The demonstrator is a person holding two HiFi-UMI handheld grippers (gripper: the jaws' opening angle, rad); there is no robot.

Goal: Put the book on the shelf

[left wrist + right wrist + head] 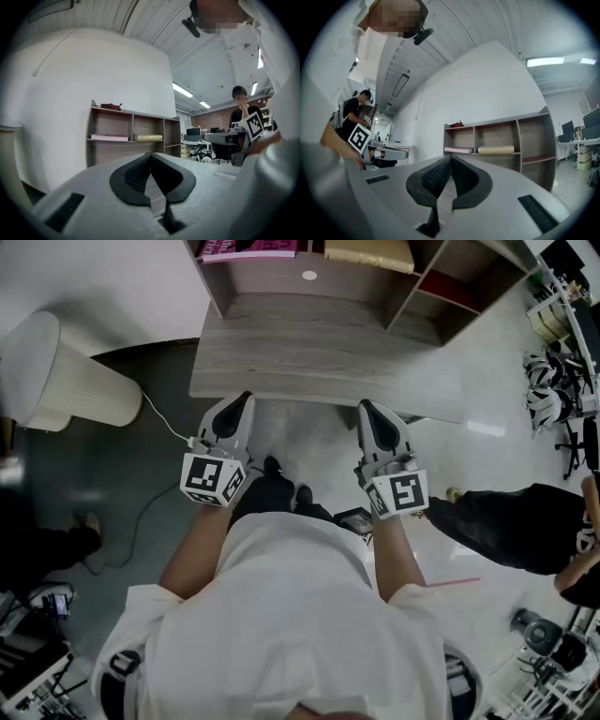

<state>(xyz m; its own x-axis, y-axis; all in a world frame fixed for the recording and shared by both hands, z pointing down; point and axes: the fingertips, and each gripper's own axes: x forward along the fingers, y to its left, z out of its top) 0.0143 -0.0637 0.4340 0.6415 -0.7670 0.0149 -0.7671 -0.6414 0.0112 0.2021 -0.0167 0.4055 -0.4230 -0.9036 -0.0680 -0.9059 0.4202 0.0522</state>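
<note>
Two books, pink book (248, 249) and tan book (368, 253), sit on one shelf (319, 362).

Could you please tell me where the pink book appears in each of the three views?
Head view: pink book at the top edge, left of centre, inside the shelf.
Left gripper view: pink book left of centre, in the shelf's leftmost compartment.
Right gripper view: pink book just right of centre, again in the leftmost compartment.
Shared landmark: the tan book lies in the next compartment to its right in every view.
</note>
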